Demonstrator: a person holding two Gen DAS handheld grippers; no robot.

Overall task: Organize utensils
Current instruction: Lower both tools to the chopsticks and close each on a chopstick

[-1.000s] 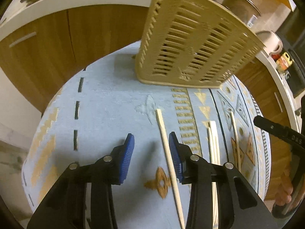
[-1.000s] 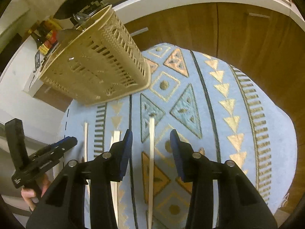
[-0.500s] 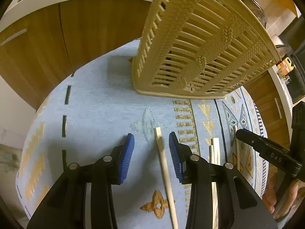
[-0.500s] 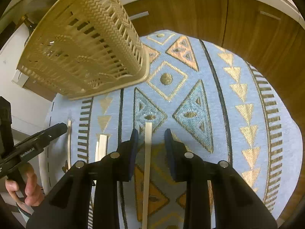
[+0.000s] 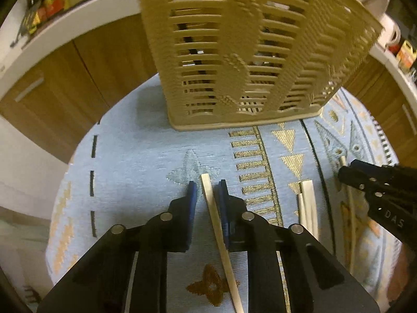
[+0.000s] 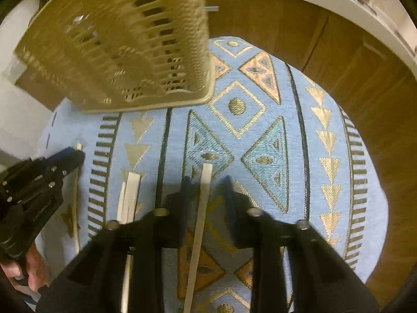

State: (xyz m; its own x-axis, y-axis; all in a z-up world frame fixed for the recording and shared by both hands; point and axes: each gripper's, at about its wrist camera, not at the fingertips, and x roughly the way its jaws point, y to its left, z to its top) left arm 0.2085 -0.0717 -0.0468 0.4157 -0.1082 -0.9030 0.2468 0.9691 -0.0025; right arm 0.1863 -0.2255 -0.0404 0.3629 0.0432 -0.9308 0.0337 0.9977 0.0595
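A beige slotted utensil basket (image 5: 250, 52) stands at the far side of a round table with a blue patterned cloth (image 5: 135, 151); it also shows in the right wrist view (image 6: 125, 41). My left gripper (image 5: 207, 190) straddles a pale wooden chopstick (image 5: 216, 216) lying on the cloth; the jaws stand narrowly apart, the right pad against the stick. My right gripper (image 6: 206, 182) is open around another chopstick (image 6: 200, 216). A pair of chopsticks (image 5: 307, 203) lies between the two grippers, seen also in the right wrist view (image 6: 129, 195).
Wooden cabinet fronts (image 5: 65, 83) and a white counter (image 5: 78, 18) curve behind the table. Jars and bottles (image 5: 401, 47) stand on the counter at right. The table edge drops off at left (image 5: 60, 195) and at right (image 6: 378, 208).
Both grippers moved forward along their chopsticks toward the basket. The left jaws narrowed around the chopstick. The right jaws closed a little, then spread slightly.
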